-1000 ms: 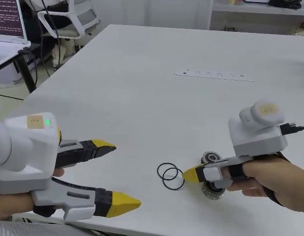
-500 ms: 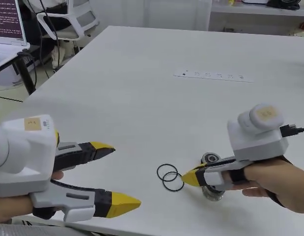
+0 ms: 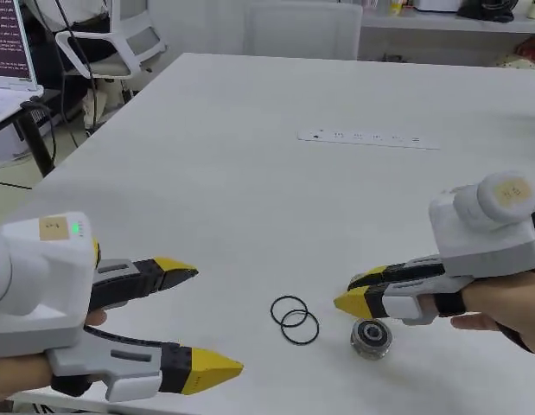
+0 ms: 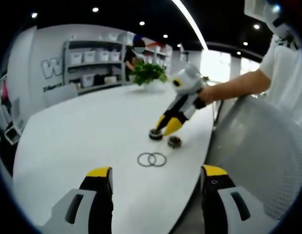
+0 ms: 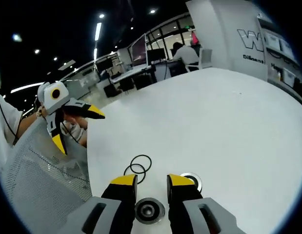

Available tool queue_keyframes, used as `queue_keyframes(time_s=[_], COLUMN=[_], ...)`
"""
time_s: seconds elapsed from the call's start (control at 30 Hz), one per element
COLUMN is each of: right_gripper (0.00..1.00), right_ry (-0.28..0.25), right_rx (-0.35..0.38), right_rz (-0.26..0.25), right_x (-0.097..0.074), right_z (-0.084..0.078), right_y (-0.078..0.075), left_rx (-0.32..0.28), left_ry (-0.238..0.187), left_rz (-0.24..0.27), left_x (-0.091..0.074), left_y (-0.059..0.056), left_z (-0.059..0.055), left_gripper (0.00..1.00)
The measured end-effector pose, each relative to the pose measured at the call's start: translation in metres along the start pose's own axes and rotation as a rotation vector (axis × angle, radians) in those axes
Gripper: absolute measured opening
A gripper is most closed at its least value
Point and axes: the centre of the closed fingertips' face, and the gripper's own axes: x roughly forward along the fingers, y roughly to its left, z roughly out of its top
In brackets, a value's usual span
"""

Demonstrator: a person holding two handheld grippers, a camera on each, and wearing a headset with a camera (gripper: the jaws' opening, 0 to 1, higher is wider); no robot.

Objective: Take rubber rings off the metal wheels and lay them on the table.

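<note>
My left tool (image 3: 198, 322) hangs over the near edge of the desk (image 3: 250, 173), jaws spread wide and gripping nothing, at 9 o'clock from the work. My right tool (image 3: 347, 292) has its jaws parted only a little, with nothing clamped. In the right gripper view one metal wheel (image 5: 149, 210) sits in the gap between them, and I cannot tell whether a jaw touches it. A second wheel (image 5: 192, 181) lies just beside it at 2 o'clock. Two black rubber rings (image 3: 295, 318) lie overlapped flat on the desk. In the head view they are at 9 o'clock of the wheel showing there, apart from both tools.
</note>
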Motion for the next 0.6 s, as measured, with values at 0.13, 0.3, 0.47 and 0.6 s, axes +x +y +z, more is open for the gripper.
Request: queue_keyframes(time_s=[0.13, 0.3, 0.47, 0.6], right_gripper=[0.23, 0.22, 0.21, 0.21], right_ry=[-0.055, -0.116, -0.130, -0.121], right_rx=[0.002, 0.049, 0.097, 0.117], right_rz=[-0.007, -0.057, -0.119, -0.157], right_x=[-0.010, -0.022, -0.032, -0.036], right_z=[0.010, 0.014, 0.004, -0.006], right_y=[-0.006, -0.026, -0.045, -0.055], left_rx=[0.014, 0.037, 0.094, 0.140], left_ry=[-0.005, -0.017, -0.018, -0.047], left_rz=[-0.003, -0.004, -0.008, -0.021], left_x=[0.001, 0.002, 0.006, 0.012], left_y=[0.003, 0.011, 0.017, 0.018], left_z=[0.008, 0.024, 0.046, 0.068], left_gripper=[0.75, 0.75, 0.76, 0.76])
